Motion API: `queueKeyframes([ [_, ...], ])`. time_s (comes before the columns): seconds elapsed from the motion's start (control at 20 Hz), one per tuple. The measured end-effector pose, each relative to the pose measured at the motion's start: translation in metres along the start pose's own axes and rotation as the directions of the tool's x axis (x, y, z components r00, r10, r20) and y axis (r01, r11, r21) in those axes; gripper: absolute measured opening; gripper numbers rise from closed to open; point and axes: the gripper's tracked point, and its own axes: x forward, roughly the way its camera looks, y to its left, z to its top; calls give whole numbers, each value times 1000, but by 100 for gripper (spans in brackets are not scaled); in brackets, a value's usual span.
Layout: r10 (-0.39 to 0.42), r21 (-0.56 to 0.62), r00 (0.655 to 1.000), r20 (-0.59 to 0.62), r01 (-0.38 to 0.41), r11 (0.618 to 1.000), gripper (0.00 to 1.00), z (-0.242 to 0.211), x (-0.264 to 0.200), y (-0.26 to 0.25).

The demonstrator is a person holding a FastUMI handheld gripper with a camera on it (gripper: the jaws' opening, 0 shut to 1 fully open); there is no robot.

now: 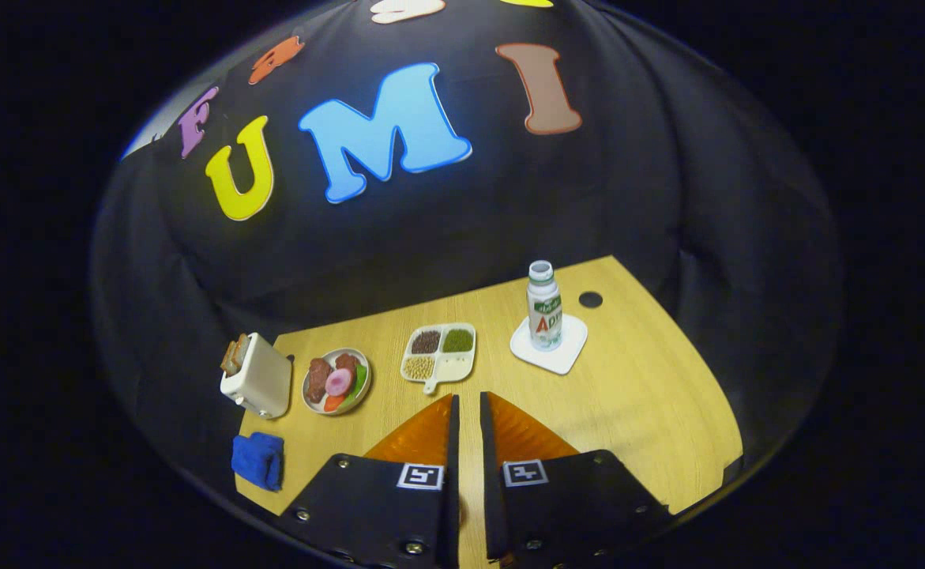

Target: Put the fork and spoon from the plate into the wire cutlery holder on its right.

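My gripper [468, 397] hovers above the near part of a wooden table [636, 395]. Its two fingers stand almost together with only a thin slit between them, and nothing is held. Beyond the fingers and to the left lies a round plate [332, 412] carrying pieces of toy food: meat, a pink slice, something green and something orange. I can make out no cutlery on that plate from this distance.
Just ahead of the fingers lies a white divided dish [430, 387] with grains. A white toaster [257, 379] holding bread and a blue cloth [258, 460] sit at the table's left. A bottle [544, 308] stands on a white coaster [569, 357] beyond on the right, near a dark hole [590, 299].
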Motion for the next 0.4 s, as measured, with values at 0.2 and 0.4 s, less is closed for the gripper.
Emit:
queueKeyframes([
  [0.2,-16,-71,987,162,28,997,13,33,-18,10],
  [0.4,-23,-96,959,283,52,994,13,58,-39,19],
])
